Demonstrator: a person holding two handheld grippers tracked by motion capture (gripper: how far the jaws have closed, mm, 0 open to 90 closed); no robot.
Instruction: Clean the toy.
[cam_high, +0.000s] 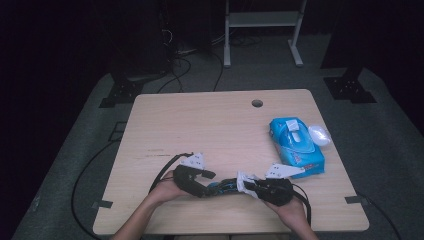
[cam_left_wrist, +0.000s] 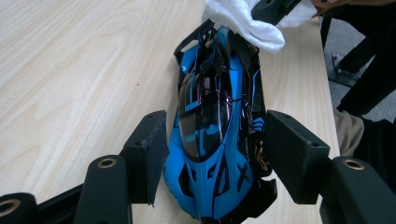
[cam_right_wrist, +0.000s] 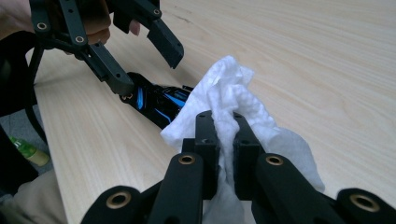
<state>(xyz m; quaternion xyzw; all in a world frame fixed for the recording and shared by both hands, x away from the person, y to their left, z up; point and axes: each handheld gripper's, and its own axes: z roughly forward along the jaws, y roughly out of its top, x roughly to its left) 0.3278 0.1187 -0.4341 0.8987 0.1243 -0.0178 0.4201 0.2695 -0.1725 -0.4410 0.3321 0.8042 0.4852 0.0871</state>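
Note:
A blue and black toy car (cam_left_wrist: 215, 126) lies on the wooden table (cam_high: 200, 125) near its front edge, between my two grippers. My left gripper (cam_left_wrist: 215, 140) straddles the car's front half, its pads (cam_left_wrist: 156, 144) lying against both sides. Seen from above, the left gripper (cam_high: 207, 186) is left of the car (cam_high: 225, 186). My right gripper (cam_right_wrist: 225, 126) is shut on a crumpled white wipe (cam_right_wrist: 229, 88), which rests on the car's far end (cam_right_wrist: 159, 100). In the high view the right gripper (cam_high: 247, 184) holds the wipe (cam_high: 244, 180) just right of the car.
A blue pack of wet wipes (cam_high: 296, 147) lies at the table's right side, with a white oval object (cam_high: 319, 135) beside it. A cable hole (cam_high: 257, 103) sits near the far edge. Cables trail off both grippers toward the front. A green bottle (cam_right_wrist: 25, 151) stands on the floor.

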